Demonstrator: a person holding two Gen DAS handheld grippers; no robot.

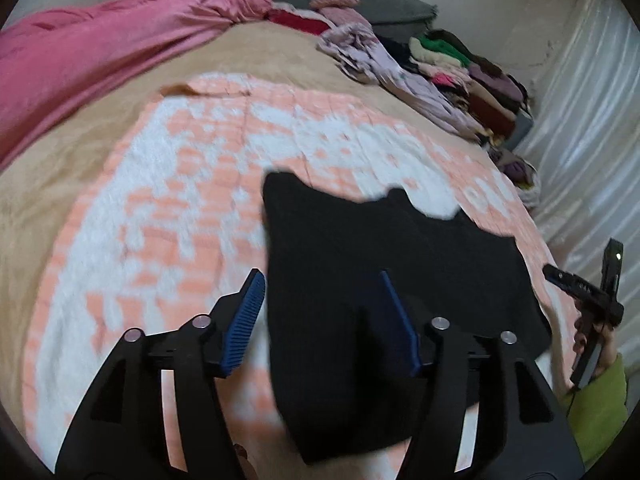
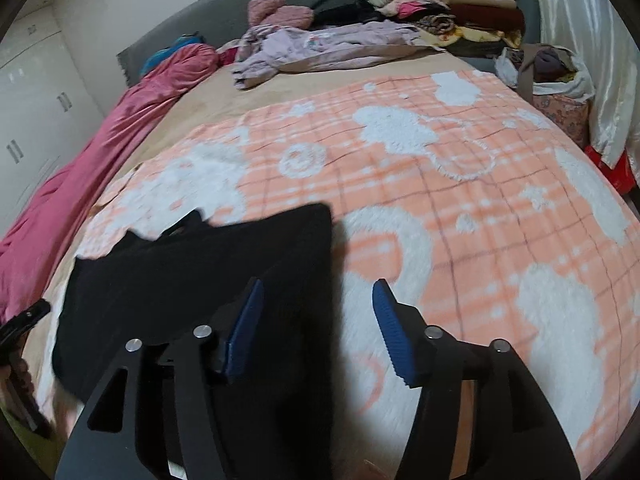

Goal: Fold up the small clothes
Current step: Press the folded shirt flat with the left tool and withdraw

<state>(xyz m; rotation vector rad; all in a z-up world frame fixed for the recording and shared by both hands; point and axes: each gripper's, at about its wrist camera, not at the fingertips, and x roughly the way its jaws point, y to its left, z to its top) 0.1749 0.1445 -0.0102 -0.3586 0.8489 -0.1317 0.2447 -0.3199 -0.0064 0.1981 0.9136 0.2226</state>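
Observation:
A small black garment [image 1: 384, 264] lies spread flat on the orange-and-white blanket [image 1: 180, 208]; it also shows in the right wrist view [image 2: 208, 272]. My left gripper [image 1: 322, 290] is open and empty, hovering over the garment's left edge, with one blue pad over the blanket and the other over the cloth. My right gripper [image 2: 318, 300] is open and empty over the garment's right edge, on the blanket [image 2: 460, 208]. The right gripper's body shows at the right edge of the left wrist view [image 1: 592, 304].
A pink quilt [image 1: 100, 60] runs along the far side of the bed. A lilac garment [image 2: 320, 46] and stacks of folded clothes [image 2: 452, 4] sit near the headboard. A bag of clothes [image 2: 556, 80] stands by the curtain [image 1: 588, 128].

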